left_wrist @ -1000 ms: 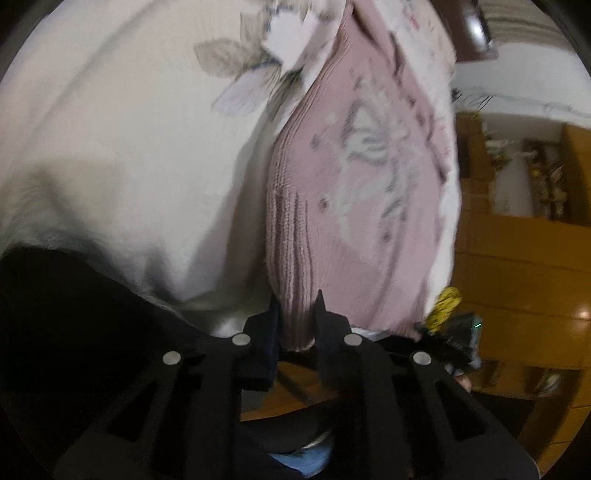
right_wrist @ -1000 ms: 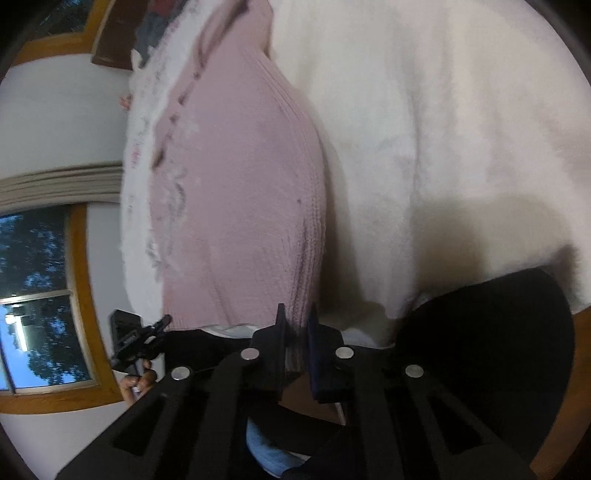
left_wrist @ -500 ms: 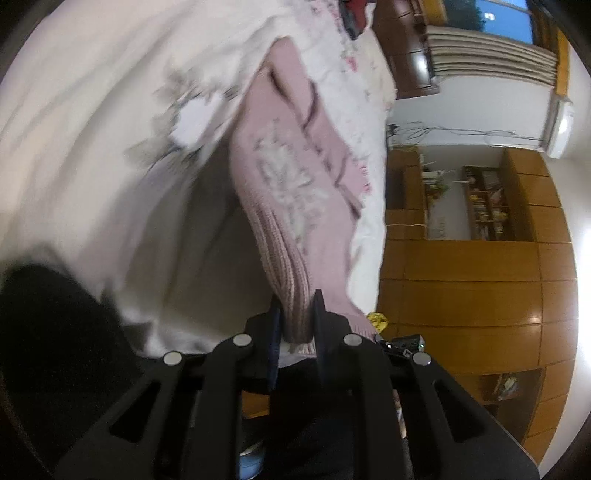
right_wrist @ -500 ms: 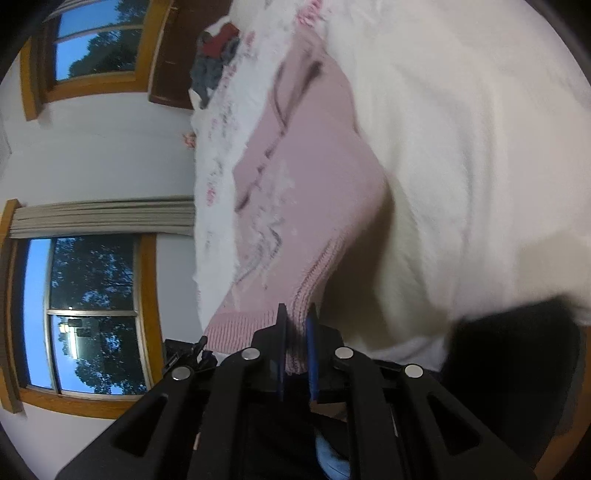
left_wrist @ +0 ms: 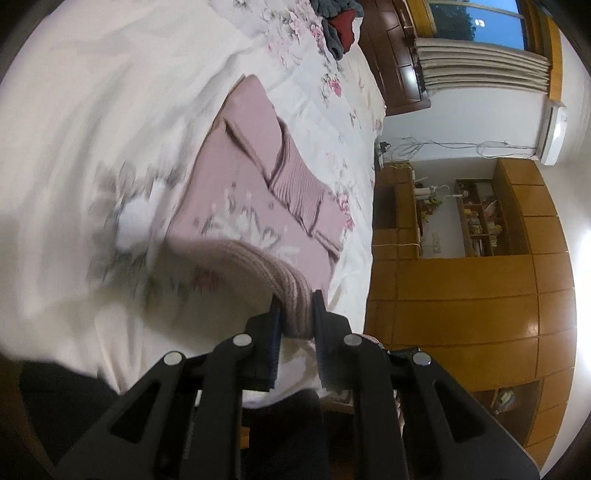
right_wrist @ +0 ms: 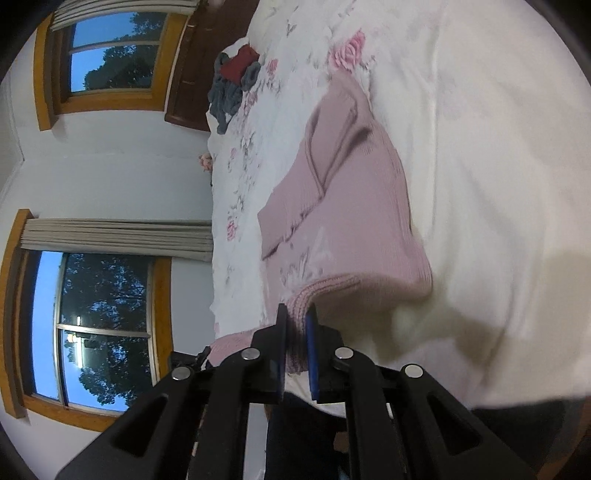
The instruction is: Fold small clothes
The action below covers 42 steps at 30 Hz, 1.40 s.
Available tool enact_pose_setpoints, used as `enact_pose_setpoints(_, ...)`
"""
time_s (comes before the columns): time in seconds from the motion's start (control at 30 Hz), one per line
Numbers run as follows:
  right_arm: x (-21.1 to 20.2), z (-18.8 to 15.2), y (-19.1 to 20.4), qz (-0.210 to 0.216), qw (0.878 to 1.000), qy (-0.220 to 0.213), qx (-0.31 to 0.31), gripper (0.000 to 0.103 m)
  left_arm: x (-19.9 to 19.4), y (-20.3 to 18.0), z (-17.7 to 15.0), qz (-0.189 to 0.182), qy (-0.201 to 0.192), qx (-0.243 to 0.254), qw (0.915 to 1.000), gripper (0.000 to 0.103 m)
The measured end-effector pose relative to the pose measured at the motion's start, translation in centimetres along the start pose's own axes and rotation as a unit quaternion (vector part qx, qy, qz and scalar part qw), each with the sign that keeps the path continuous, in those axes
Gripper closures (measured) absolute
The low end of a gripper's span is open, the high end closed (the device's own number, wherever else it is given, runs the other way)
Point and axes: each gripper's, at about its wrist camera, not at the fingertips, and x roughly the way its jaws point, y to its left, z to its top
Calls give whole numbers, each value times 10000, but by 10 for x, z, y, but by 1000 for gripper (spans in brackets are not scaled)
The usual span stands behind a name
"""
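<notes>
A small pink knit sweater (left_wrist: 236, 192) with a pale flower pattern lies on a white floral bedspread (left_wrist: 92, 122), its sleeves folded across the body. My left gripper (left_wrist: 295, 299) is shut on the ribbed hem at one corner, lifted off the bed. In the right wrist view the same sweater (right_wrist: 354, 206) stretches away from me, and my right gripper (right_wrist: 297, 314) is shut on the hem's other corner. The hem between the two grips curls up above the bedspread (right_wrist: 498, 147).
A heap of grey and red clothes (left_wrist: 338, 26) sits at the far end of the bed, also in the right wrist view as the clothes heap (right_wrist: 232, 81). Wooden cabinets (left_wrist: 461, 295) stand beside the bed. Windows (right_wrist: 99, 325) line the wall on the other side.
Both grippers have lifted the hem and carried it forward over the sweater; the views tilted up, so the whole sweater and the room beyond show now.
</notes>
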Motion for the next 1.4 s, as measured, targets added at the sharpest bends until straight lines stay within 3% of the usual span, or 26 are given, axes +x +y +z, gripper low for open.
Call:
enact_pose_setpoints(0.2, 24, 49, 0, -183, 9997, -38, 123, 94, 33, 2, 55, 252, 7, -172, 9995, 89)
enact_pose_setpoints(0.53, 93, 130, -21, -809, 9960, 130, 349, 93, 111, 31, 141, 1021, 274, -435, 9935, 85)
enact_pose_setpoints(0.63, 108, 146, -28, -936, 9944, 212, 436, 77, 119, 36, 155, 1219, 288, -360, 9915, 77)
enact_pose_setpoints(0.73, 107, 158, -27, -856, 9953, 177, 421, 71, 112, 29, 164, 1324, 105, -133, 9910, 57)
enact_pose_setpoints(0.8, 101, 163, -23, -714, 9969, 96, 324, 71, 107, 24, 167, 1363, 26, 91, 9906, 52)
enact_pose_setpoints(0.9, 98, 166, -17, -729, 9973, 100, -5, 71, 106, 18, 169, 1598, 14, 488, 9859, 49)
enact_pose_setpoints(1.13, 123, 154, -9, -1713, 9784, 292, -1122, 66, 124, 30, 170, 2022, 273, 649, 9768, 41)
enact_pose_setpoints(1.27, 135, 153, -13, -1990, 9702, 362, -1335, 65, 134, 29, 172, 2102, 408, 725, 9741, 39)
enact_pose_setpoints(1.4, 140, 155, -19, -2005, 9696, 443, -1329, 65, 148, 15, 171, 2217, 600, 1104, 9670, 39)
